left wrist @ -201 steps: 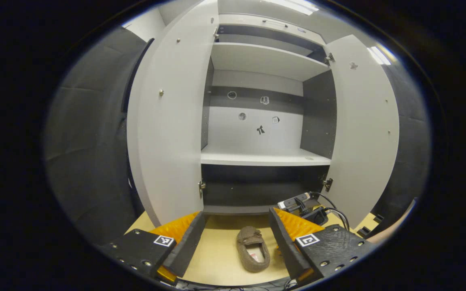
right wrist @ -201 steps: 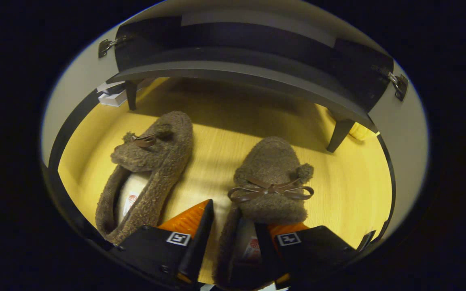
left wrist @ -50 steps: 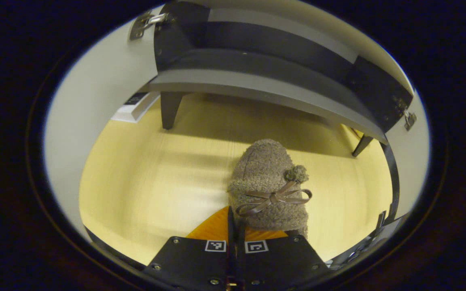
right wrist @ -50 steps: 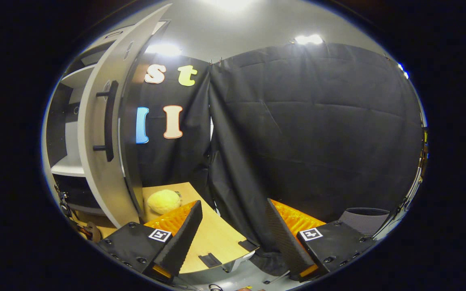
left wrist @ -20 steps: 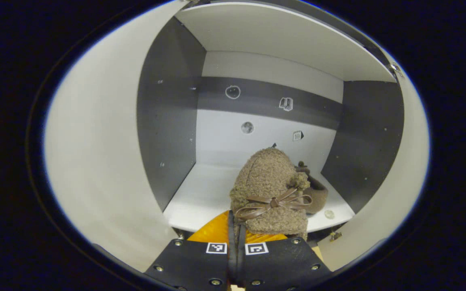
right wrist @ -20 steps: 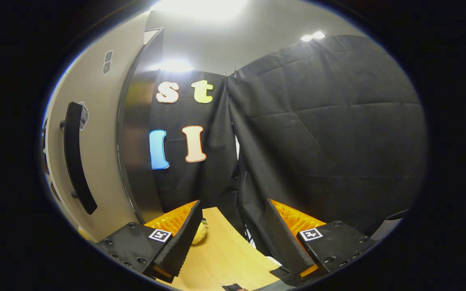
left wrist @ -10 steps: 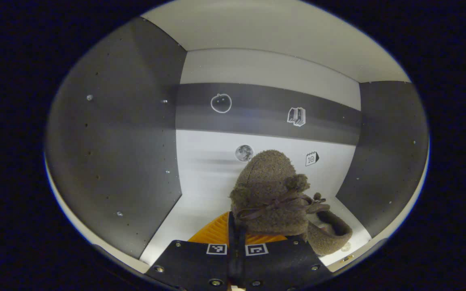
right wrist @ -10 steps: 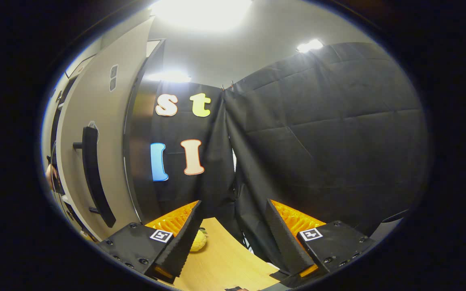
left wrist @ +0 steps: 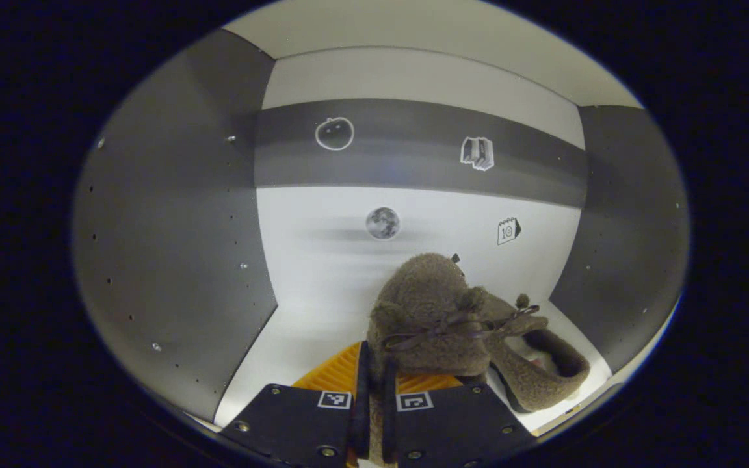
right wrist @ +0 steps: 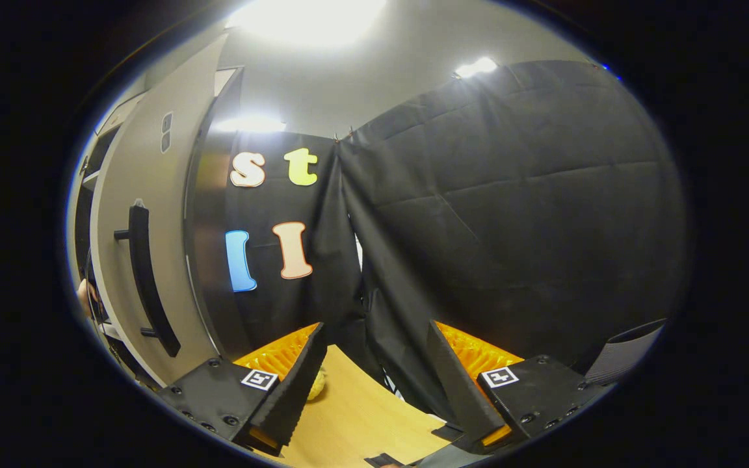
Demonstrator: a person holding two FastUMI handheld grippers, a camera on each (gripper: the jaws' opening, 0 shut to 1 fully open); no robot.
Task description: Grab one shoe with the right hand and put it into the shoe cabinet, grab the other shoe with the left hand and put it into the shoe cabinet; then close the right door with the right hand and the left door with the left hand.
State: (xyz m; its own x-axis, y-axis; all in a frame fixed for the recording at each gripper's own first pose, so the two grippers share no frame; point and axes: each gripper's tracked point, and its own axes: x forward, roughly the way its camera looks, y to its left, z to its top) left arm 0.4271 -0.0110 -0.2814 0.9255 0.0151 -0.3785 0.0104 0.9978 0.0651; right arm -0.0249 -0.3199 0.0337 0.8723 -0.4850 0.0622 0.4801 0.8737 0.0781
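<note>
White shelf board and grey side walls close round the left gripper view, so the left gripper is well inside the shoe cabinet. Nearest, at 6 o'clock, its fingers are pressed almost together, pinching the heel rim of a fuzzy brown shoe whose toe points away toward the back wall. That heel grip probably lets the shoe go in toe first and land flat. Whether the sole already rests on the shelf cannot be told. Touching it at 4 o'clock lies the other shoe, opening upward, on the same shelf; the held shoe looks aimed to sit beside it as a pair. Beyond, at 12 o'clock, the back wall carries a dark band and small stickers.

Judged from this, the second placement is nearly done and both doors are left to close.

Seen from the right gripper view, the right gripper has its fingers spread wide with nothing between them, over the edge of a wooden bench. At 9 o'clock stands the open right door with its dark bar handle, likely why this hand waits nearby. Farther off hangs black cloth under ceiling lights.
</note>
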